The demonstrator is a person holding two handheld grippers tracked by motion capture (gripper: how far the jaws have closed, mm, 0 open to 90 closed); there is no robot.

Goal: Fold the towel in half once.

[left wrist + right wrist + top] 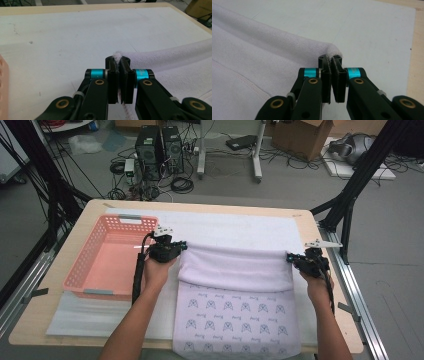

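While both hands hold at mid-frame in the high view, we see the left gripper [181,245] pinching one corner of the blanket [235,270] and the right gripper [291,257] pinching the opposite corner. In the left gripper view, the left gripper [119,65] has its jaws pressed together on a tuft of the blanket [175,62], which runs off to the right of the frame. In the right gripper view, the right gripper [332,63] is likewise clamped on the blanket [262,65], which spreads toward the left of the frame. We note that the blanket is folded over on itself: its plain pale side faces up between the grippers, and its printed side lies flat toward the lower edge of the frame. It rests on a white mat [240,227] on the counter [90,210]. A pink basket [85,265] stands at the left of the frame, just beside the left gripper.
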